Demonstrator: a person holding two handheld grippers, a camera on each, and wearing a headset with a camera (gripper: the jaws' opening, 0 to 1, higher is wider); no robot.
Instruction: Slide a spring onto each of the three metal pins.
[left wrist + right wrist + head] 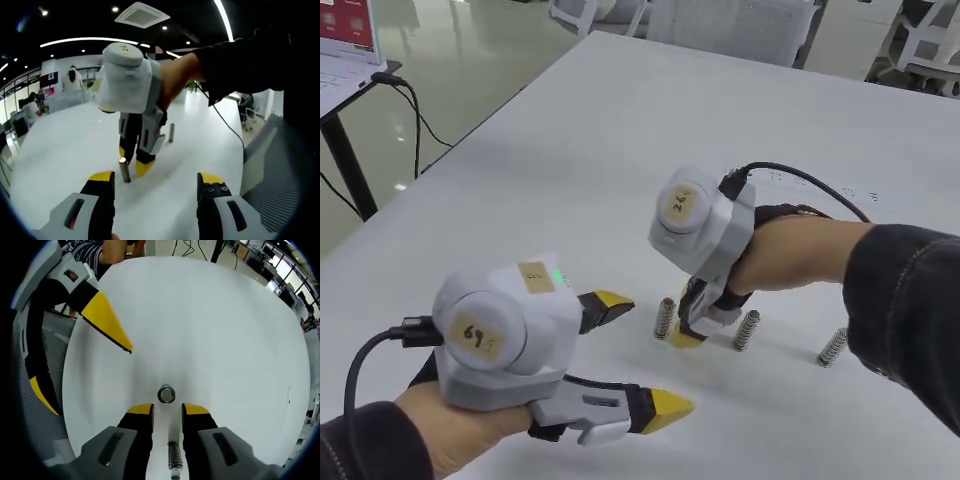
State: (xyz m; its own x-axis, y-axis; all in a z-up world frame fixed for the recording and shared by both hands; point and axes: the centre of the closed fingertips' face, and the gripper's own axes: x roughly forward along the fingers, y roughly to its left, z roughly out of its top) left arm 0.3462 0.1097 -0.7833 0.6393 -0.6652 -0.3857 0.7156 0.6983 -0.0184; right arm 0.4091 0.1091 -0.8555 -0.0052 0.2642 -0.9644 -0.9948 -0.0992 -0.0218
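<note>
White table point(570, 150); left tool point(156, 177) apart; right gripper view: spring point(173, 456) between parted right tool point(168, 410).

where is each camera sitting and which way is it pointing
head view: on the head, facing down at the white table; left gripper, right gripper and the right hand show.
left gripper view: on that gripper, facing across the table at the right gripper; own open jaws below.
right gripper view: on that gripper, facing down onto a spring end-on; own jaws below it.
shared: each gripper view catches the other gripper.
</note>
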